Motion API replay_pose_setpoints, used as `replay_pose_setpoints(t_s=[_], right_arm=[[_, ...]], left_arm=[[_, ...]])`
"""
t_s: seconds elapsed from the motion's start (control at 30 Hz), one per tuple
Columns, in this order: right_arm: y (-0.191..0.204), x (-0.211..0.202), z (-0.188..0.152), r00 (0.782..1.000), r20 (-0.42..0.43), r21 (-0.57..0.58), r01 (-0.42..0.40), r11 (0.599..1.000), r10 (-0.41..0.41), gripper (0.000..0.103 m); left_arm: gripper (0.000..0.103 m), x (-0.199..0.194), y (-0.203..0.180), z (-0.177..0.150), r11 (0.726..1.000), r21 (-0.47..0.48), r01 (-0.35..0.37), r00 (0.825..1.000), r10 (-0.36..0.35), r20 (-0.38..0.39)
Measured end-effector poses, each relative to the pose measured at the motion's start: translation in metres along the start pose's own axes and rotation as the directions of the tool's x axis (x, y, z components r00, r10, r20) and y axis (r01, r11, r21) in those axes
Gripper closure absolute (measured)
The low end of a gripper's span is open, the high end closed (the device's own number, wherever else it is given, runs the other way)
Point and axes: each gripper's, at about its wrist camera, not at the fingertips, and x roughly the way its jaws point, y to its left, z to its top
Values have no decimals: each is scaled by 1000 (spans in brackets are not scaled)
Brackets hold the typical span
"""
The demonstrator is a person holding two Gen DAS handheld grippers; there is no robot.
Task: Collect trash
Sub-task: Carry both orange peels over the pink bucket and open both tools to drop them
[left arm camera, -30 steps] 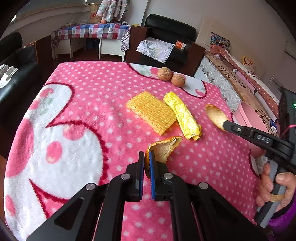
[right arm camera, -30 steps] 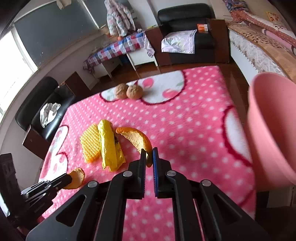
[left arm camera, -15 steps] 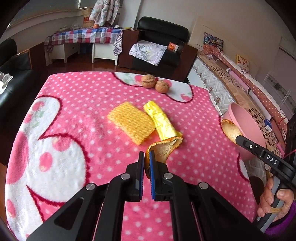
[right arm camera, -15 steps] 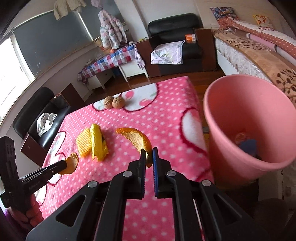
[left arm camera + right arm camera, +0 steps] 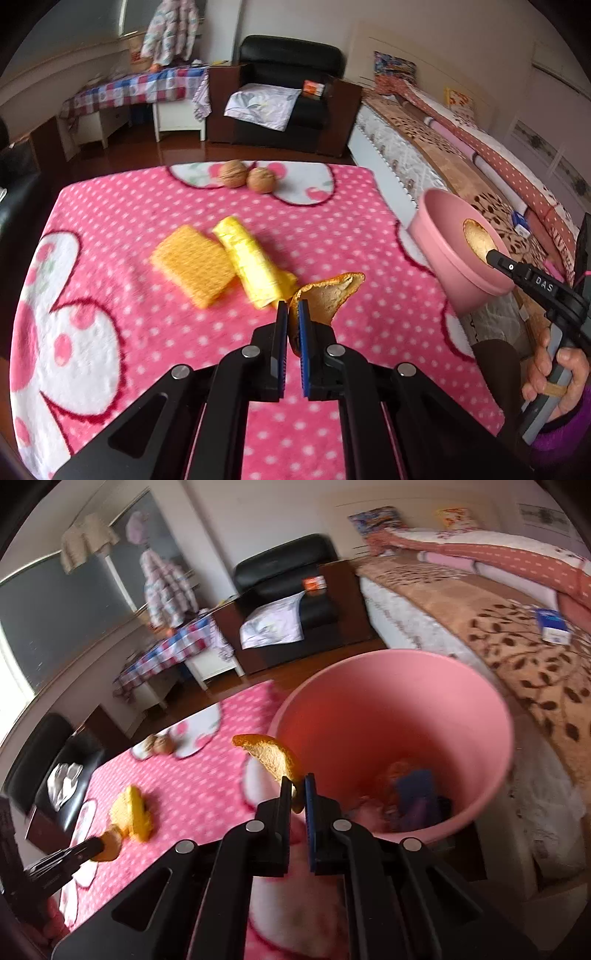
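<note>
Soft daylight, fisheye warp, motion blur strongest in the right wrist view.

Both views are evenly lit by diffuse daylight; in the right wrist view a window (image 5: 11, 657) at the left edge blows out to white. Shadows are faint and soft. Black vignette fills every corner, and straight lines bow hard toward the rims. In the left wrist view the yellow biscuit (image 5: 194, 266) and wrapper (image 5: 255, 269) are smeared, while the tongs' black arms stay crisp. The right wrist view is blurrier: the pink blanket (image 5: 192, 794) dots streak, the bin (image 5: 480, 709) contents are a muddy smudge, and the hung clothes (image 5: 166, 587) ghost.
</note>
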Motion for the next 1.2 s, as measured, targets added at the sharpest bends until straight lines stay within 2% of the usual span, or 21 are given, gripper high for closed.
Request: replay_pose_setpoints(t_s=[0.27, 0.8, 1.2], right_arm=[[-37, -2, 7, 996, 28, 50, 88, 995, -90, 96], [-64, -3, 11, 990, 28, 87, 135, 987, -138, 96], [-81, 2, 13, 991, -2, 132, 130, 983, -130, 95]], left_arm=[[98, 5, -38, 15, 996, 79, 33, 999, -34, 4], [98, 22, -135, 52, 960, 237, 150, 986, -163, 34], [98, 59, -179, 68, 942, 287, 174, 983, -182, 3]])
